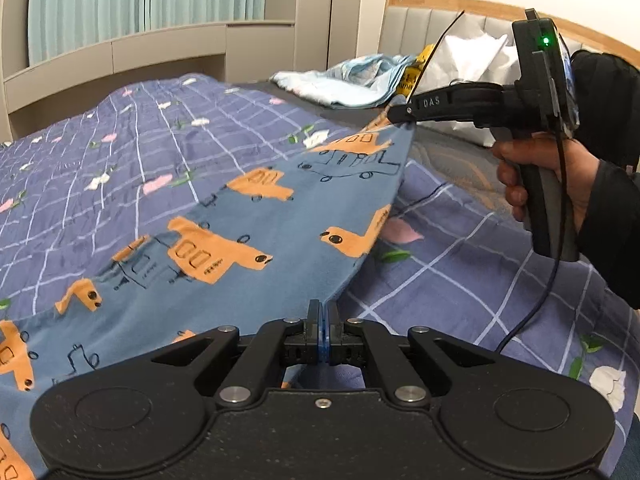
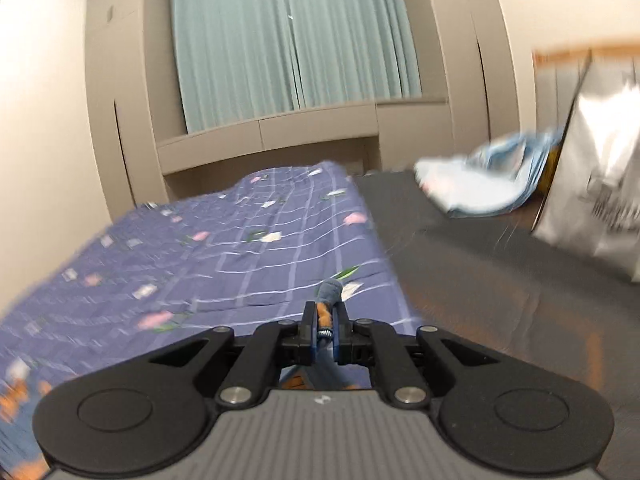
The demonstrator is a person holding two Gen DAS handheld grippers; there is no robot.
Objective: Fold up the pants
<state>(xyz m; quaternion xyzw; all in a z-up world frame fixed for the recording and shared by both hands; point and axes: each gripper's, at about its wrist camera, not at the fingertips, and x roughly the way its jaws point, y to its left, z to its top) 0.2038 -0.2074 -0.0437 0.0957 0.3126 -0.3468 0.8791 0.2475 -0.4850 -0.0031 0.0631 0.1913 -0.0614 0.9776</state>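
Pants (image 1: 256, 216): soft matt blue cloth, orange print, faintly fuzzy. Quilt (image 1: 132, 148): stitched cloth, puckered, matt. Mattress (image 2: 480, 264): grey matt fabric, finely textured. Left gripper (image 1: 322, 320): matt black plastic, speckled base, shiny metal pins, blue pads. Right gripper (image 2: 325, 320): black plastic, ribbed grey base, same metal pins. Headboard (image 1: 440, 20): pale wood frame, padded grey panels. Bag (image 1: 468, 60): white, crinkled, slight sheen. Curtain (image 2: 288, 40): pale green pleated cloth. Cabinets (image 2: 280, 128): smooth matt beige.

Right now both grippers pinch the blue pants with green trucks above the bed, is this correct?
Not quite: the trucks on the pants are orange, as the left wrist view shows. The left gripper and the right gripper do pinch them above the bed.
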